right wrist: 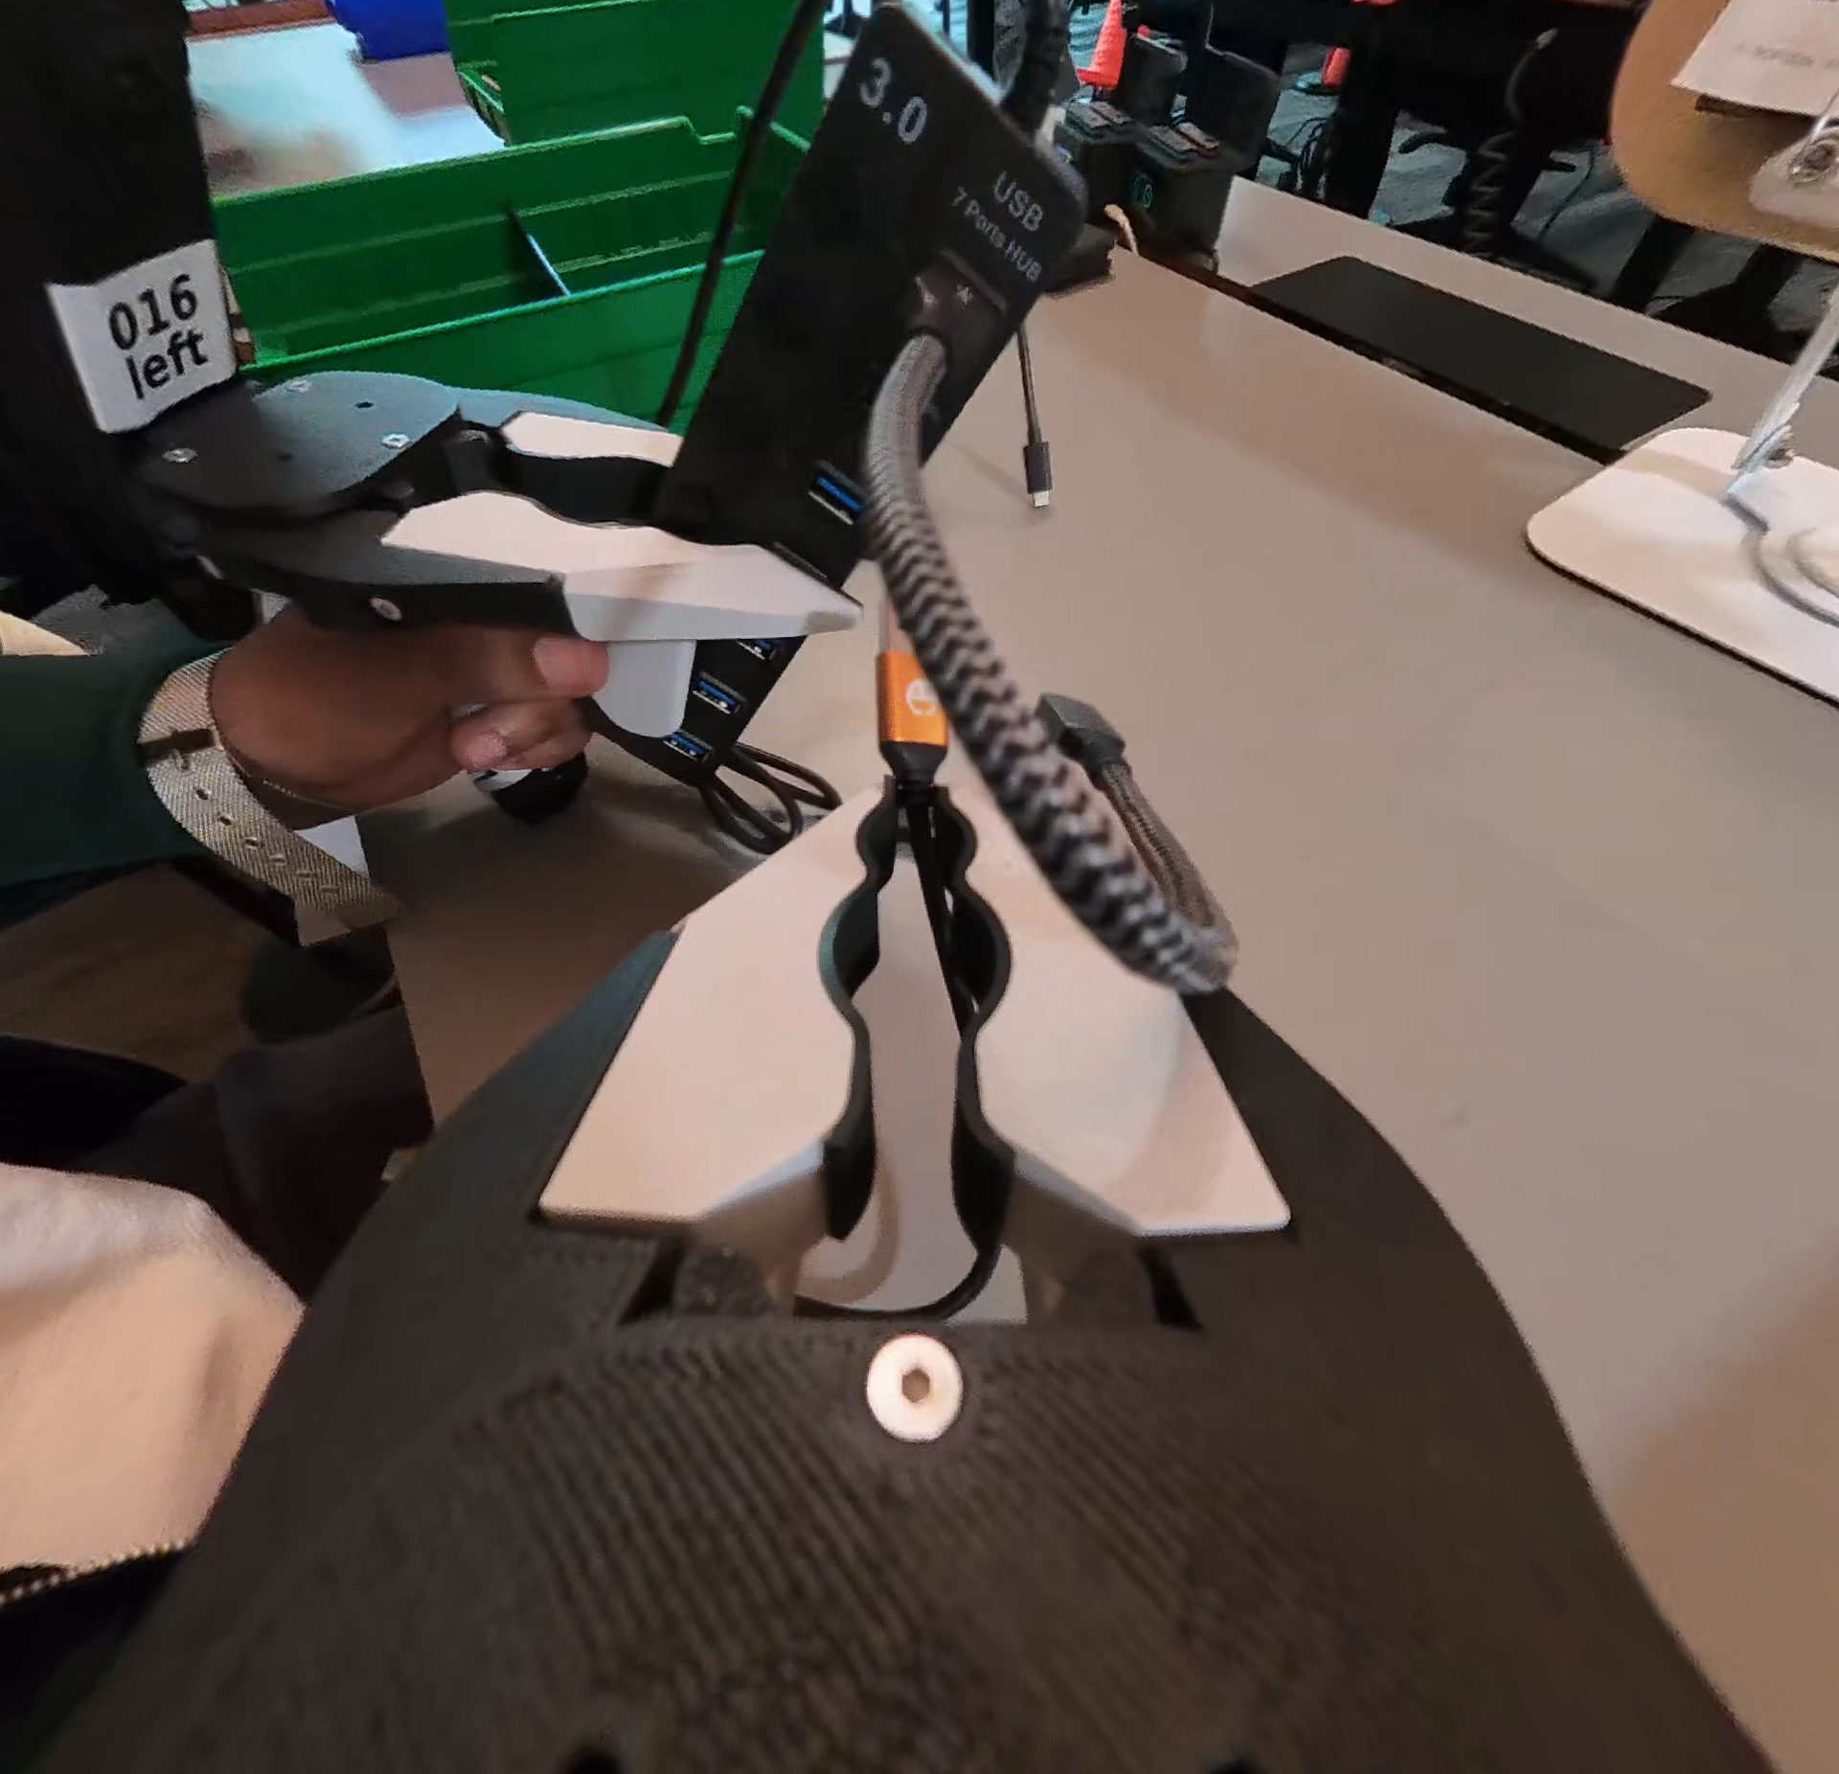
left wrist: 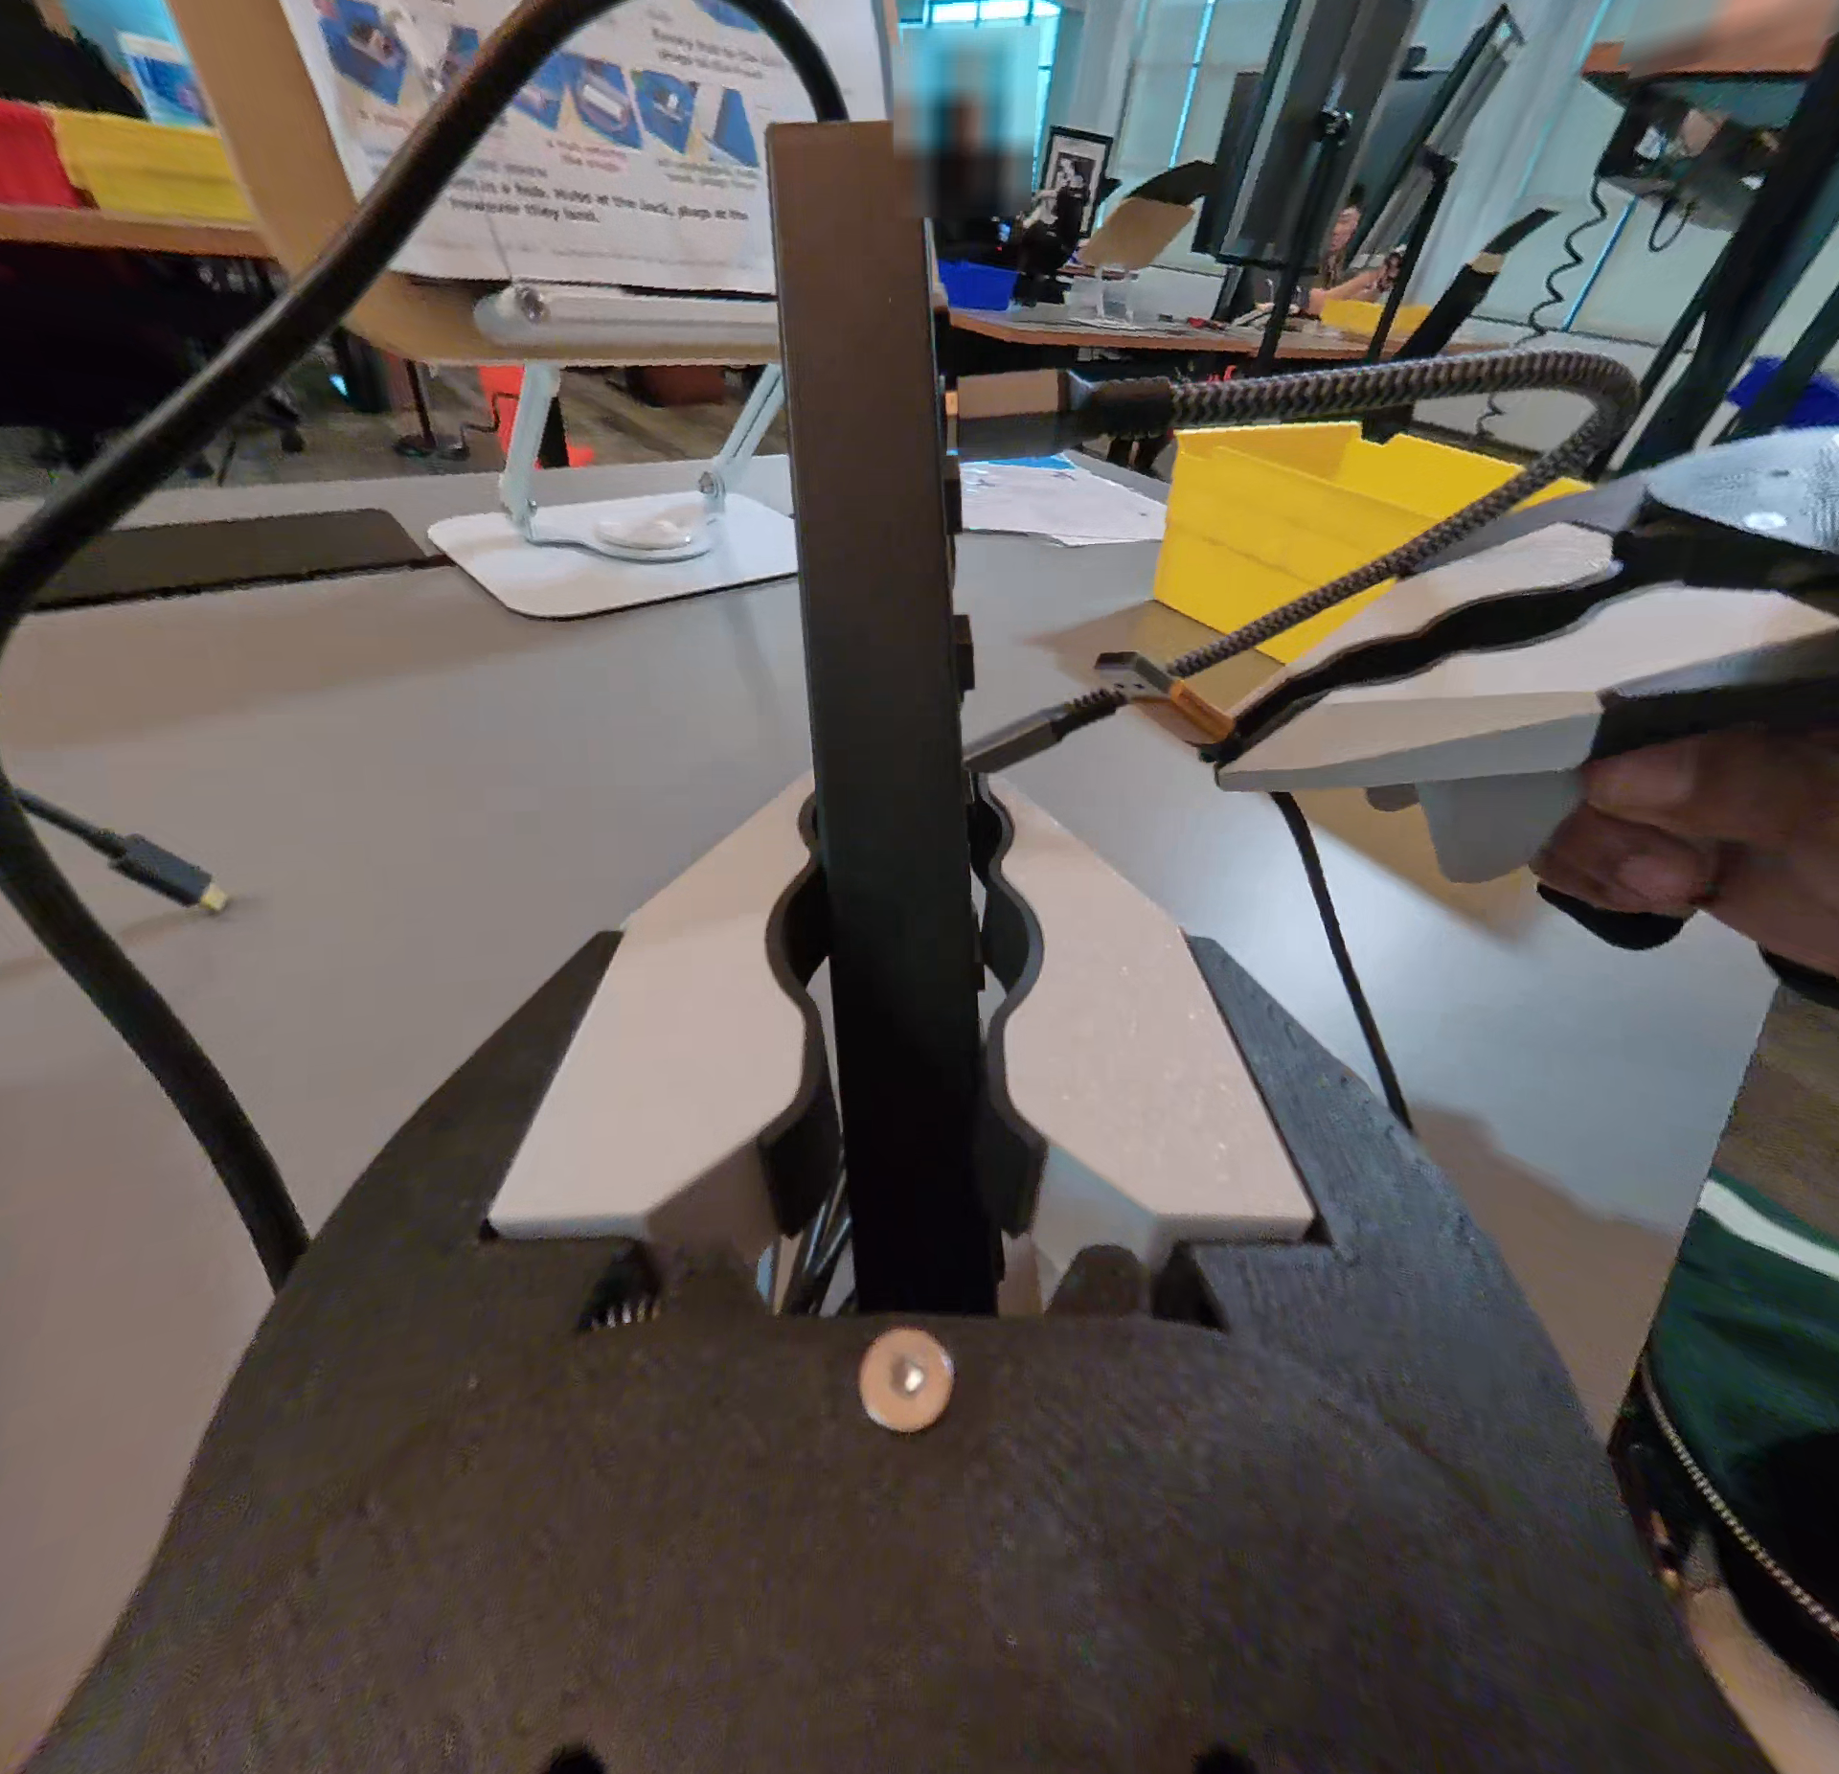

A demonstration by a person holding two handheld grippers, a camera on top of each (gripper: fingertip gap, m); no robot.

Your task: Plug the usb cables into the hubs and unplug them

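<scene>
Left gripper (left wrist: 901,831): fingers clamped on either face of the black hub (left wrist: 876,632), which is held on edge above the grey table (left wrist: 498,731), its narrow side toward the camera. In the right wrist view the same hub (right wrist: 896,263) stands tilted, printed face showing, with a row of blue ports down its lower edge.

Right gripper (right wrist: 920,811): fingers drawn together on a thin black cable just behind its orange connector (right wrist: 911,706). The connector sits close beside the hub's ported edge; whether it is seated in a port cannot be told. In the left wrist view the right gripper (left wrist: 1234,731) reaches in from the right, its orange tip near the hub's side.

A braided cable (right wrist: 995,711) is plugged into the hub's upper part and loops down across the right gripper. A thick black cable (left wrist: 299,313) arcs off the hub's top end.

Farther off, a loose black plug (left wrist: 164,870) lies on the table. A yellow bin (left wrist: 1294,512) and a white stand (left wrist: 617,552) sit beyond, green bins (right wrist: 547,233) to the other side
</scene>
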